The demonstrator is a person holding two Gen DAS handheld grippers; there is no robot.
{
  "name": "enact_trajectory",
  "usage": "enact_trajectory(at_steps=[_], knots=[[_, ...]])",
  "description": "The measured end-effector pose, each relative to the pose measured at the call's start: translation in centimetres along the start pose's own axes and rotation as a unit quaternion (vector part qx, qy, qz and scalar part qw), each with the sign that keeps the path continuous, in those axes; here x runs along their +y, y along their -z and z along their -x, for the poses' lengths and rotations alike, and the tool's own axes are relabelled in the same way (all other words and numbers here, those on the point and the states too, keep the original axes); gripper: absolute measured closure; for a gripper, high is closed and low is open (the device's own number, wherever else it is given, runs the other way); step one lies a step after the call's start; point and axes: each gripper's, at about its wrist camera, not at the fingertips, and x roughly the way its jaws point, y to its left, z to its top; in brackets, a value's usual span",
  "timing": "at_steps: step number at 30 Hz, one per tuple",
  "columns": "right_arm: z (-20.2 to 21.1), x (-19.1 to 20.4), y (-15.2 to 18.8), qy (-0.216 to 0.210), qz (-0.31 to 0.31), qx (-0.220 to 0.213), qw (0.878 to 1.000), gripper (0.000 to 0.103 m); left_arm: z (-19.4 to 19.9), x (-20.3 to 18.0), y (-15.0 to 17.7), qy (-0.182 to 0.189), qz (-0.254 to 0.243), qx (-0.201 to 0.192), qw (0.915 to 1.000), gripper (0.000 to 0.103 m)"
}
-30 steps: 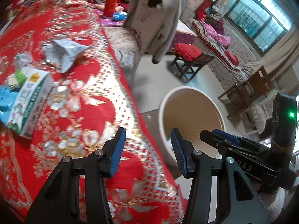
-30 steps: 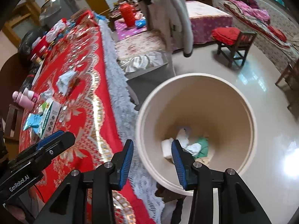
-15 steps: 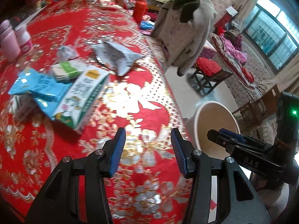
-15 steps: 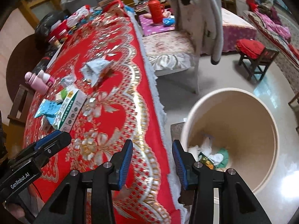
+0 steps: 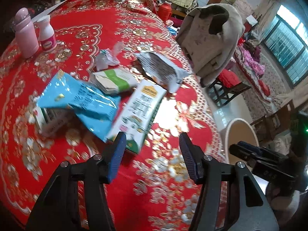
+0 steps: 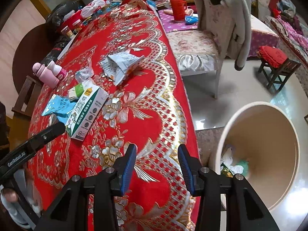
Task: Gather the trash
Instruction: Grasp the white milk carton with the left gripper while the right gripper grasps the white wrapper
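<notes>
Trash lies on the red tablecloth (image 6: 146, 73): a white-and-green milk carton (image 5: 138, 113) (image 6: 86, 111), a blue snack bag (image 5: 80, 100) (image 6: 57, 107), a torn silver bag (image 5: 161, 71) (image 6: 119, 65), a green-and-white packet (image 5: 113, 80) and a crumpled wrapper (image 5: 107, 57). My left gripper (image 5: 152, 142) hangs just short of the carton's near end, its jaws opening with nothing between them. My right gripper (image 6: 156, 152) stands open and empty over the table's near edge. The cream bin (image 6: 269, 134) on the floor to the right holds some trash (image 6: 233, 163).
A pink bottle (image 5: 26, 36) and a white pill bottle (image 5: 46, 36) stand at the table's left. A chair draped with a grey coat (image 5: 211, 38) sits beside the table, a red stool (image 5: 229, 80) behind the bin. Jars and clutter fill the far end.
Both grippers have swung left from over the bin to over the table, so the trash pile sits closer in view. The left jaws stand wider than before.
</notes>
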Motion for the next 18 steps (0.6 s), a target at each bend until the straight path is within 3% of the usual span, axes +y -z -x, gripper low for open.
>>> enact_trajectory(at_steps=[7,11,15,18], knots=[[-1.0,1.0,-1.8,-0.004,0.012,0.003,1.0,0.05,-2.9,0.6,-1.6,-0.035,-0.031,0.018,0.9987,0.047],[-1.8,1.5,-3.4,-0.005,0.022,0.005,1.0,0.05,-4.6,0.5,-2.5,-0.051,-0.04,0.034,0.9973,0.047],[-2.4,2.0,-5.5,-0.008,0.035,0.002,0.999,0.048,-6.4,0.5,-3.1,-0.055,-0.04,0.052,0.9964,0.047],[-3.3,2.8,-7.7,-0.004,0.057,0.0,0.998,0.042,-7.0,0.3,-3.5,-0.051,-0.039,0.052,0.9966,0.046]])
